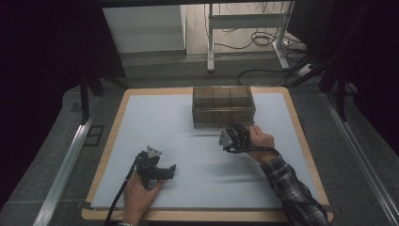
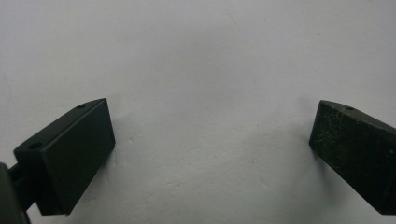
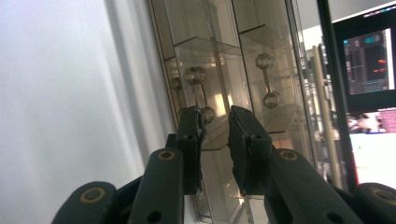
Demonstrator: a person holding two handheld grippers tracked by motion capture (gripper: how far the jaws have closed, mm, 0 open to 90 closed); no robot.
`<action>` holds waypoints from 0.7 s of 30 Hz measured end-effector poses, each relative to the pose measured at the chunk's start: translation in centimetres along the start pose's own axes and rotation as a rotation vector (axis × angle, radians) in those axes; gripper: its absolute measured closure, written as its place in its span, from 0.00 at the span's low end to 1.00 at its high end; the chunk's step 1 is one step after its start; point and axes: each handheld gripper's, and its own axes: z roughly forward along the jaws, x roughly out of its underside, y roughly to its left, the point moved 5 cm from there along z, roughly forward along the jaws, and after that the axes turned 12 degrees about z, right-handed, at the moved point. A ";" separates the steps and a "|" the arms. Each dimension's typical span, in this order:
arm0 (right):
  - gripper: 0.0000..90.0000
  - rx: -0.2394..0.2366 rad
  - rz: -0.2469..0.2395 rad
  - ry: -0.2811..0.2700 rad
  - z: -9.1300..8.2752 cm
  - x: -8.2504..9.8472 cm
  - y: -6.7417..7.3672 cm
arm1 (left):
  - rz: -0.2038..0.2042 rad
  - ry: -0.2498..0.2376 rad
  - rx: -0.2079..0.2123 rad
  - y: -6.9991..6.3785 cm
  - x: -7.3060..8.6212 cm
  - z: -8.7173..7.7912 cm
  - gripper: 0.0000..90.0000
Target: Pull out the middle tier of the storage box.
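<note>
- A clear brown-tinted drawer box (image 1: 223, 106) stood on the white mat (image 1: 155, 122) near the far edge of the surface, a little right of that edge's middle, its long axis running along the edge.
- The right gripper (image 1: 234, 136) was at the box's near face, toward that face's right end, with the person's right hand (image 1: 260, 141) behind it on the near side.
- In the right gripper view the box (image 3: 224, 60) lay straight ahead of the gripper (image 3: 215, 122): its drawer fronts carried small dumbbell-shaped handles, and one handle (image 3: 198, 95) sat just beyond the tips, partly behind the left fingertip (image 3: 189, 135).
- That handle's long axis ran up the picture, roughly in line with the jaws; a second handle (image 3: 267, 80) lay well off to the side.
- The right jaws were narrowly parted, with a slim gap between the pads. I could not tell whether they pinched the handle or only stood against it; nothing showed pressed between the pads.
- The left gripper (image 1: 155, 167) lay near the near edge of the mat, left of centre and well apart from the box, in the left hand (image 1: 139, 195).
- In the left gripper view its jaws (image 2: 212, 144) were spread wide over bare mat (image 2: 205, 60), holding nothing.
- Judged from this, the right hand was much the nearer, and any pull on the drawer would run from the box toward the near edge.
</note>
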 end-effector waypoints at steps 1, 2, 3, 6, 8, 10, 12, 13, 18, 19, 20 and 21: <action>0.81 -0.015 0.013 -0.001 0.0 0.0 -0.2 | 0.000 0.000 0.000 0.0 0.0 0.0 0.00; 0.81 -0.015 0.013 -0.001 0.0 0.0 -0.2 | 0.000 0.000 0.000 0.0 0.0 0.0 0.00; 0.81 -0.026 0.026 0.003 -0.1 0.0 -0.3 | 0.000 0.000 0.000 0.0 0.0 0.0 0.00; 0.80 -0.063 0.049 -0.002 -0.1 0.0 -0.8 | 0.000 0.000 0.000 0.0 0.0 0.0 0.00; 0.79 -0.095 0.071 -0.009 -0.2 0.0 -1.0 | 0.008 0.004 0.001 0.1 0.0 0.0 0.00; 0.79 -0.130 0.078 -0.010 -0.3 -0.1 -1.2 | 0.009 0.005 0.001 0.1 0.0 0.0 0.00; 0.78 -0.177 0.104 -0.015 -0.3 0.0 -1.5 | 0.009 0.005 0.001 0.1 0.0 0.0 0.00; 0.78 -0.184 0.110 -0.018 -0.3 0.0 -1.6 | 0.009 0.005 0.001 0.1 0.0 0.0 0.00; 0.77 -0.237 0.152 -0.024 -0.4 0.0 -2.1 | 0.009 0.005 0.001 0.1 0.0 0.0 0.00; 0.76 -0.253 0.162 -0.027 -0.4 0.0 -2.2 | 0.009 0.005 0.001 0.1 0.0 0.0 0.00; 0.76 -0.273 0.169 -0.029 -0.4 0.0 -2.3 | 0.006 0.005 0.001 0.0 0.0 0.0 0.00; 0.76 -0.297 0.188 -0.037 -0.5 0.0 -2.4 | 0.006 0.005 0.001 0.0 0.0 0.0 0.00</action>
